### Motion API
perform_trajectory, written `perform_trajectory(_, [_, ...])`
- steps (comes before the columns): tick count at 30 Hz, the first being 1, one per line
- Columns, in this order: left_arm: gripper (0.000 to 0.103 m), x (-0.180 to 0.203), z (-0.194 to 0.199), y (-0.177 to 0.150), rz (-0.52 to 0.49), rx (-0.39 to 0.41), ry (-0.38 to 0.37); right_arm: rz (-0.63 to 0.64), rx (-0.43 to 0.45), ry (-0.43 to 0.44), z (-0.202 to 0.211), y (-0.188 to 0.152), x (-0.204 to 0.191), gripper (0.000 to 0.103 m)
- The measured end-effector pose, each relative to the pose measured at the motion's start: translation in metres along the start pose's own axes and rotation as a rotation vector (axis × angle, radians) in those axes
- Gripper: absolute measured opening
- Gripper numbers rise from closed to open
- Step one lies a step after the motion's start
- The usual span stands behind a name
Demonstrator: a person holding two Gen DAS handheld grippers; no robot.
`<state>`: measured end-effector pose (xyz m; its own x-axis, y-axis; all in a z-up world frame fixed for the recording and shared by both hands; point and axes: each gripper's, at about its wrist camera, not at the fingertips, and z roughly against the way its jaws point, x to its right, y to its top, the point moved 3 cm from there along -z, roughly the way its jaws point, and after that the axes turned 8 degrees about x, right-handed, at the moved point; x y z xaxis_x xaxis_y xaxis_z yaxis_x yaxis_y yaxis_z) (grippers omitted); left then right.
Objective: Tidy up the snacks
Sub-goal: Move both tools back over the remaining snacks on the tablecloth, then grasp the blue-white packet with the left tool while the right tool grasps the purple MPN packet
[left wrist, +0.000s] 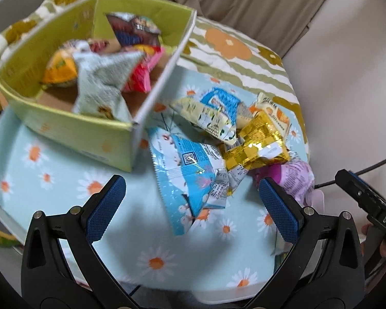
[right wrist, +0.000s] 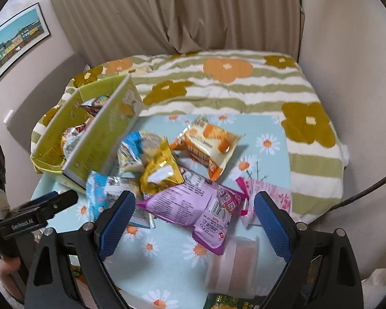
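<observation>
While the left gripper (left wrist: 191, 206) hangs wide apart and empty above a daisy-print cloth (left wrist: 51, 180), a green box (left wrist: 72, 128) holding several snack packets sits at ten o'clock, with loose packets (left wrist: 244, 134) heaped at one o'clock. From the right wrist, the right gripper (right wrist: 194, 216) also spreads wide, empty, over a purple packet (right wrist: 193, 206), the box (right wrist: 51, 141) at ten o'clock.

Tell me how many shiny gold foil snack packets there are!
1. The shiny gold foil snack packet lies in the pile on the daisy-print cloth, beside the green cardboard box; more could hide underneath.
</observation>
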<state>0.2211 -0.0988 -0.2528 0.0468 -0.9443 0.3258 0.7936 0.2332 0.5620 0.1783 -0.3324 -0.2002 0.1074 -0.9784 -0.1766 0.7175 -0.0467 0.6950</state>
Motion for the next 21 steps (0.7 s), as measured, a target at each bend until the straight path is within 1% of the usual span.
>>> perform_trajectory(3, [0.102, 0.0, -0.022, -0.003, 0.023, -0.013, -0.004, -0.055, -0.021, 0.006, -0.017, -0.006, 0.007, 0.092])
perform_trajectory(6, [0.102, -0.001, -0.043, -0.004, 0.051, -0.017, 0.009, -0.127, -0.045, 0.001, -0.035, -0.01, 0.014, 0.092])
perform_trajectory(9, [0.102, -0.002, -0.056, -0.004, 0.082, -0.024, 0.006, -0.178, -0.063, -0.004, -0.048, -0.013, 0.018, 0.092])
perform_trajectory(12, [0.102, -0.002, -0.067, -0.004, 0.08, -0.032, 0.019, -0.22, -0.085, -0.007, -0.06, -0.016, 0.019, 0.092])
perform_trajectory(14, [0.102, -0.003, -0.074, -0.005, 0.074, -0.051, 0.022, -0.255, -0.101, -0.002, -0.067, -0.018, 0.021, 0.092])
perform_trajectory(16, [0.096, -0.005, -0.081, -0.005, 0.077, -0.07, 0.016, -0.277, -0.117, -0.008, -0.074, -0.02, 0.022, 0.092])
perform_trajectory(18, [0.08, -0.007, -0.086, -0.008, 0.082, -0.092, 0.0, -0.291, -0.132, -0.012, -0.079, -0.022, 0.023, 0.092])
perform_trajectory(19, [0.078, -0.007, -0.089, -0.009, 0.086, -0.104, -0.015, -0.303, -0.14, -0.006, -0.081, -0.024, 0.023, 0.092])
perform_trajectory(21, [0.075, -0.008, -0.092, -0.011, 0.079, -0.112, -0.017, -0.321, -0.149, 0.0, -0.085, -0.026, 0.024, 0.092])
